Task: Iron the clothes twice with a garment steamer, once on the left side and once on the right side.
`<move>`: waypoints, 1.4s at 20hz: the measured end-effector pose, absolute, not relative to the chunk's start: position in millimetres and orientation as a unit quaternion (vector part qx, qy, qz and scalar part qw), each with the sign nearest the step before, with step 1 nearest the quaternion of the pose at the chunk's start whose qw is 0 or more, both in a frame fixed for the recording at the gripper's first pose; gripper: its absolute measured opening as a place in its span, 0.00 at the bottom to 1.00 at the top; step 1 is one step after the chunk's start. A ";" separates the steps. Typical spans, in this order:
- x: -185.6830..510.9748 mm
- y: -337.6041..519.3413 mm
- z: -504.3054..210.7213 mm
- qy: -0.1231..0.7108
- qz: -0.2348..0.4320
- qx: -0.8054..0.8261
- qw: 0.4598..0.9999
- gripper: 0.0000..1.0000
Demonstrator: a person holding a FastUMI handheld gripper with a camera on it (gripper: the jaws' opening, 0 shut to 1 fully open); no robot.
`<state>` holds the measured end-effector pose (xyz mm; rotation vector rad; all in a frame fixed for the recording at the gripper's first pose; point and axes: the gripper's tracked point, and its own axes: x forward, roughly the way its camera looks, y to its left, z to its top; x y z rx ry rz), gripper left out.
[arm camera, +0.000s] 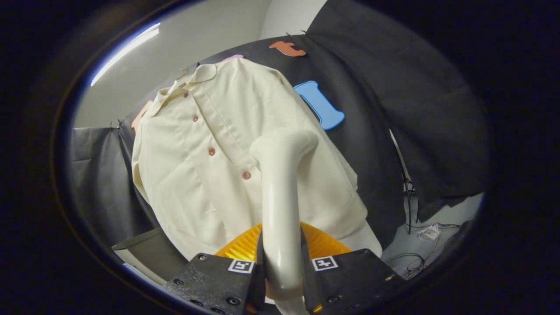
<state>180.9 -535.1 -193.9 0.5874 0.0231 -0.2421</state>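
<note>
between the tongs (282,267), steamer (280,192) gripped, shirt (197,157) beyond.

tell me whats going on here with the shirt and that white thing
A hand-held gripper is clamped on the cream handle of a garment steamer, both fingers pressing its sides. The steamer's head points at a cream button-up shirt hanging in front of the black cloth wall, beside the button placket. An orange ribbed part sits just behind the fingers. Whether the head touches the fabric can't be told.

Loose cables (415,258) on floor (442,218).
</note>
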 end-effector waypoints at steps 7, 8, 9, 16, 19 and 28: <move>156.3 -527.4 -246.9 0.054 -0.151 0.302 0.940 0.34; 148.4 -524.8 -255.0 0.062 -0.159 0.304 0.937 0.34; 142.2 -523.3 -261.4 0.070 -0.166 0.305 0.935 0.34; 85.3 -491.4 -281.9 0.098 -0.190 0.310 0.926 0.34; 62.9 -466.7 -275.7 0.102 -0.194 0.307 0.926 0.34; 15.4 -330.7 -187.6 0.062 -0.146 0.297 0.942 0.34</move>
